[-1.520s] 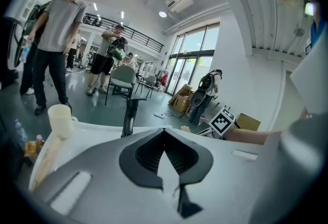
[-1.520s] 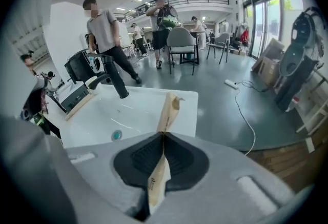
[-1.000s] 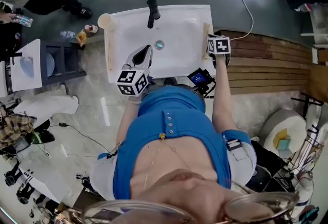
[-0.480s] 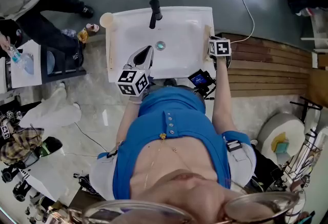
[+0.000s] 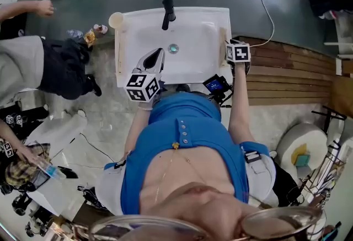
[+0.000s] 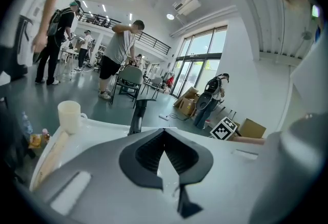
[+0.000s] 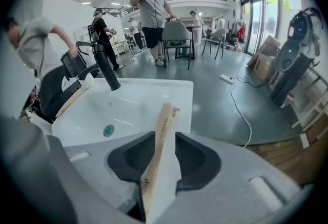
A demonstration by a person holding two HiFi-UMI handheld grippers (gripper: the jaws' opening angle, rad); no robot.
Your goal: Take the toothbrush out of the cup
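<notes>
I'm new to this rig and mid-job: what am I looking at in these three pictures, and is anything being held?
There is no robot arm here. A person stands at a white sink and holds a gripper in each hand. The head view looks down from the person's head. The other two views ride on the grippers and look along their jaws. On the sink are a black faucet and a cup at its back left corner. The jaws of the right gripper have just been opening. The wooden toothbrush lies between them on the right rim, not clamped. The left gripper is shut and empty.
</notes>
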